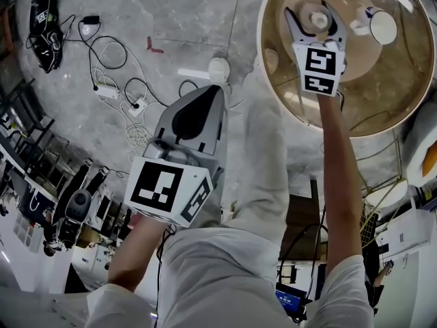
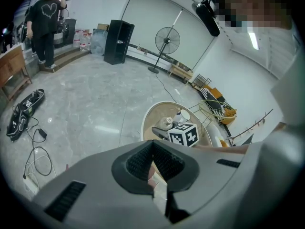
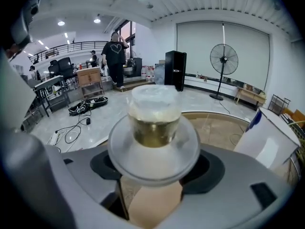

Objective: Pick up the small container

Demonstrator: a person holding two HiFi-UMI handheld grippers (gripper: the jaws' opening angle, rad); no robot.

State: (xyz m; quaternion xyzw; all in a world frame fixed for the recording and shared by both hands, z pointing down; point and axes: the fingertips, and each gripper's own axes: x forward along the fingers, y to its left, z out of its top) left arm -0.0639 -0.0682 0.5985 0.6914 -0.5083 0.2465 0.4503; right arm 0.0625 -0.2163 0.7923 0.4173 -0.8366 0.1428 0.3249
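The small container (image 1: 319, 20) is a clear jar with a wide round flange and yellowish contents; it stands on the round tan table (image 1: 382, 94). My right gripper (image 1: 317, 11) reaches over the table, one finger on each side of the jar. In the right gripper view the small container (image 3: 153, 123) fills the gap of the right gripper (image 3: 153, 182), its flange against both dark pads. My left gripper (image 1: 216, 93) hangs low over the floor beside the person's leg, shut and empty. The left gripper (image 2: 153, 168) shows its pads closed in a V.
A white cup-like vessel (image 1: 379, 24) stands just right of the jar and shows as a white vessel (image 3: 269, 140) with a blue part. Cables and power strips (image 1: 116, 91) and a black bag (image 1: 44, 26) lie on the grey floor. A fan (image 3: 224, 61) and a person (image 3: 114, 56) stand far off.
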